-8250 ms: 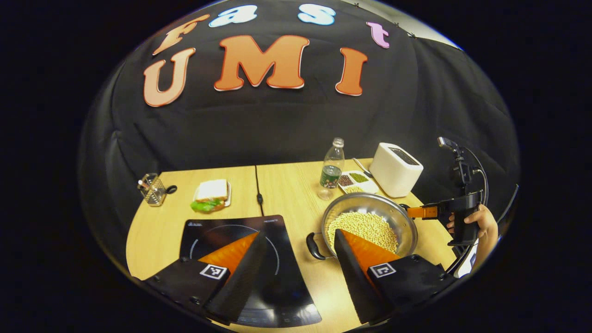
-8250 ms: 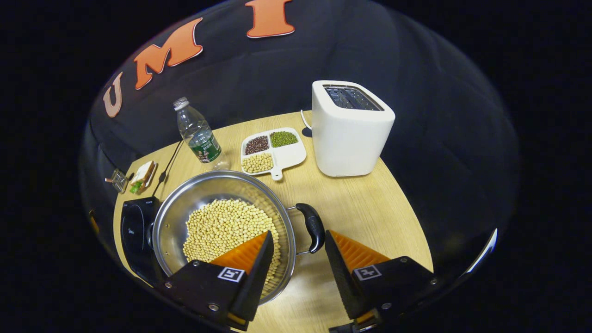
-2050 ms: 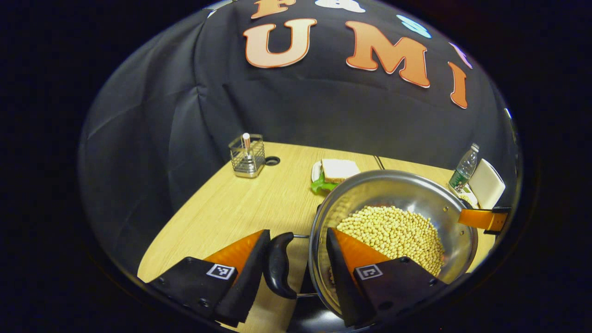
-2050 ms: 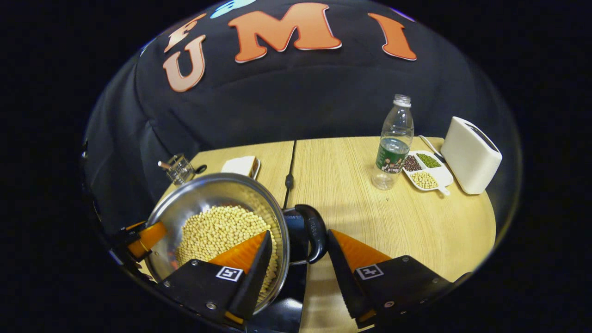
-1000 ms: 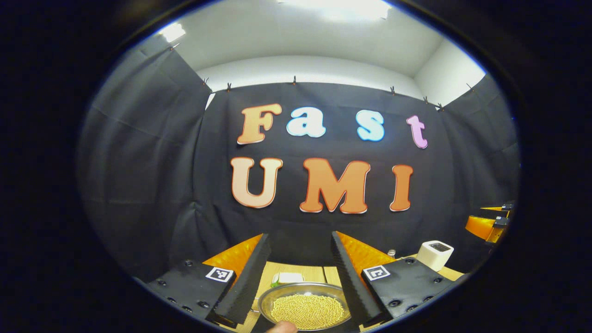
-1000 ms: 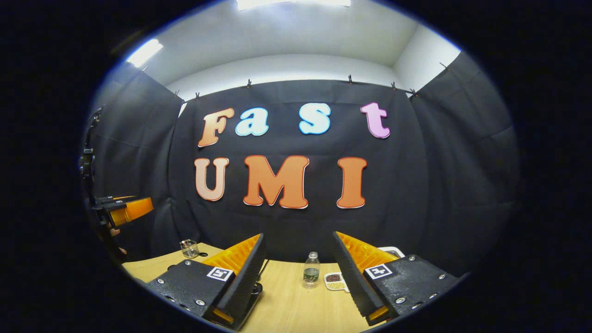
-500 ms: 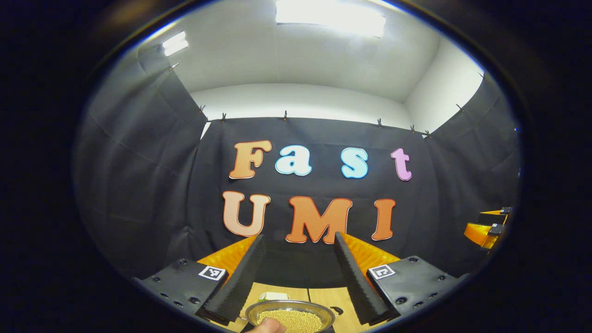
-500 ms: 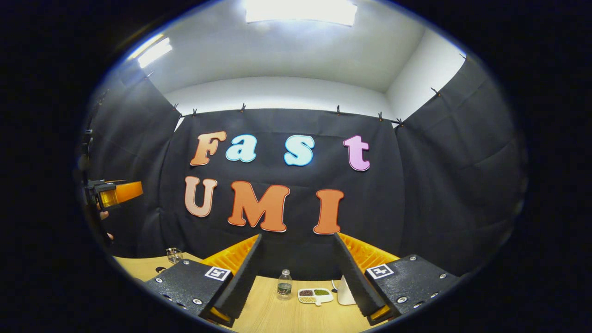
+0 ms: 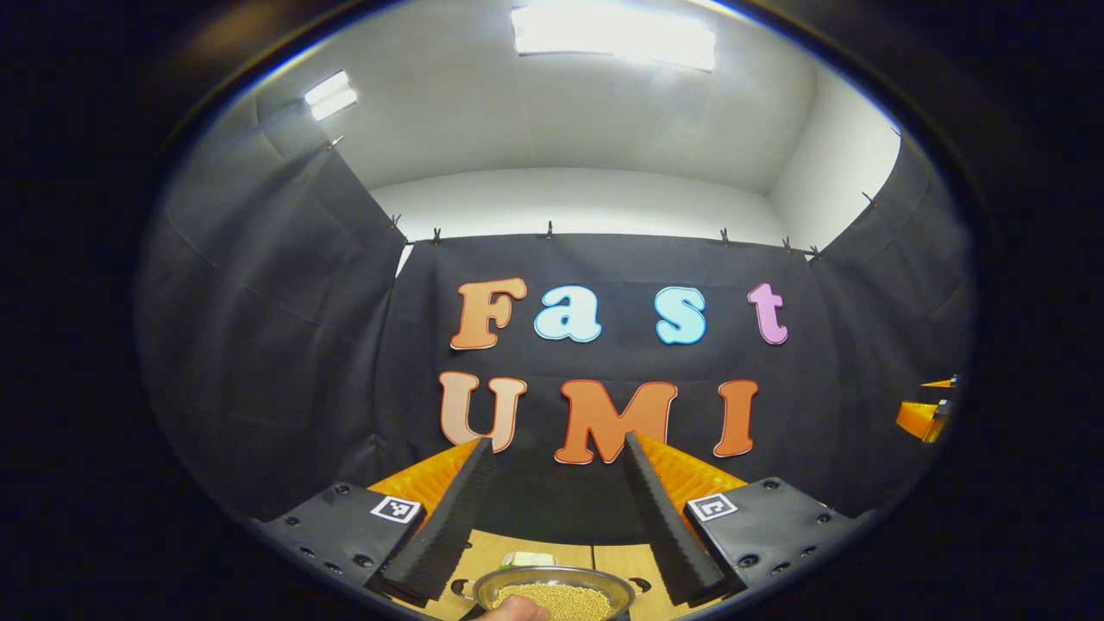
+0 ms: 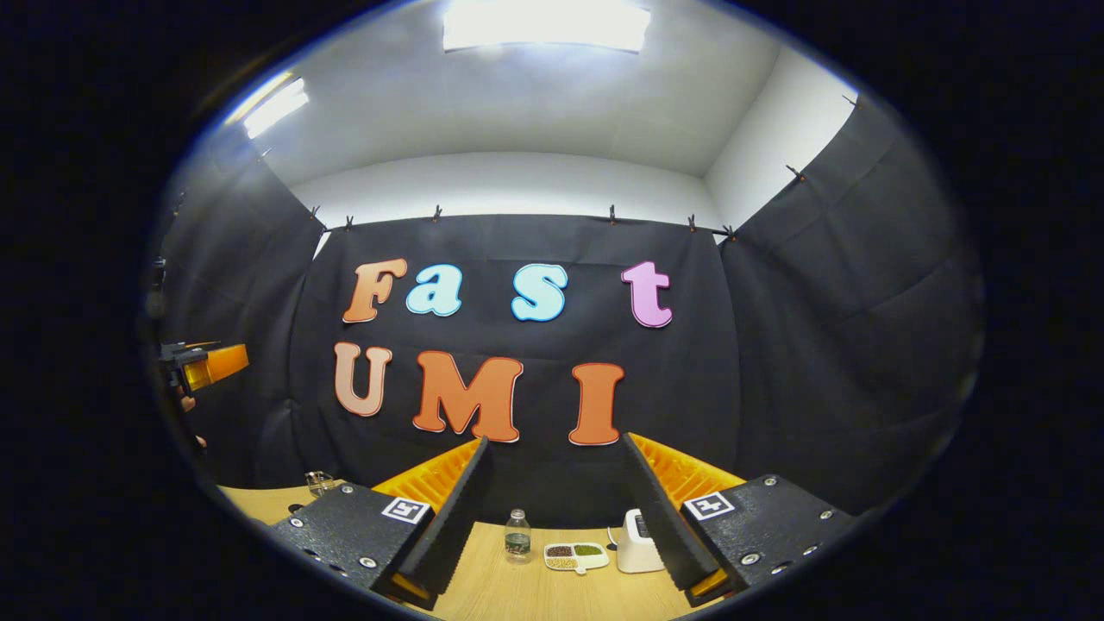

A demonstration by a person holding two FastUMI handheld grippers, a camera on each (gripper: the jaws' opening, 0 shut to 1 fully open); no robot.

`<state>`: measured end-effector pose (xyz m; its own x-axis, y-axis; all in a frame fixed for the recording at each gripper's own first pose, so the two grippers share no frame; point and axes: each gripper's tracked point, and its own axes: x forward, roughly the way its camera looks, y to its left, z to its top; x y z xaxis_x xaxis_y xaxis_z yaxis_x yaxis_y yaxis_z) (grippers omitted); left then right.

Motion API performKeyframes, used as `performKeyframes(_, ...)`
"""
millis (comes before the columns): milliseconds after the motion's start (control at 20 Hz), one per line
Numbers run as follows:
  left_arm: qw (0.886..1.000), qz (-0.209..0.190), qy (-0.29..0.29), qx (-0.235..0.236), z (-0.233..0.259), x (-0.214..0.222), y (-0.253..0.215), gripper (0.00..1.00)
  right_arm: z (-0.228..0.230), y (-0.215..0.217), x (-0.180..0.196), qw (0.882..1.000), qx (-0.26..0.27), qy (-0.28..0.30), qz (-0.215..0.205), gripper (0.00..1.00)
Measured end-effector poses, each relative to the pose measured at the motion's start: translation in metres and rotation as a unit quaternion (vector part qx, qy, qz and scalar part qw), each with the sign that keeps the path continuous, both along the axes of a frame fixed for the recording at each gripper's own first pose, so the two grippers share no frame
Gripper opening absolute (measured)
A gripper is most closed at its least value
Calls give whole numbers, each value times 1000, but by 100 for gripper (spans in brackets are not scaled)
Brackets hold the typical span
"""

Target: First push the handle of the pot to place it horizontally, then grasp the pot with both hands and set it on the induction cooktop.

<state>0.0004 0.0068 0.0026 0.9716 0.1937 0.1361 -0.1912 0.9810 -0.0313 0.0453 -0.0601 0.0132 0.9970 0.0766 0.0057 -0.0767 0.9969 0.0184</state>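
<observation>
Both grippers raised, jaws spread, empty: left gripper (image 9: 552, 517), right gripper (image 10: 552, 513). Pot (image 9: 552, 591) of beans low on table; cooktop seating unconfirmed. Risk: off-centre rest, sliding.

A clear plastic water bottle (image 10: 517, 536) with a green label stands on the wooden counter (image 10: 535, 595) against the booth's black cloth wall (image 10: 828, 345). Just beside it lies a white divided dish (image 10: 576, 556) holding dark, green and pale beans in separate compartments, and next to that a white toaster (image 10: 639, 541). A wire-mesh holder (image 10: 318, 483) sits at the counter's far left. A sandwich on a plate (image 9: 529, 560) rests farther back, beneath bright ceiling light panels (image 10: 545, 24).
</observation>
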Motion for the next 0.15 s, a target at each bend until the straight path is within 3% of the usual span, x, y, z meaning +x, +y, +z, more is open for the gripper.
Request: performKeyframes(150,1000,-2,-5,0,1,-1,0,96,6,-5,-2,1000,-5,-3,-7,92)
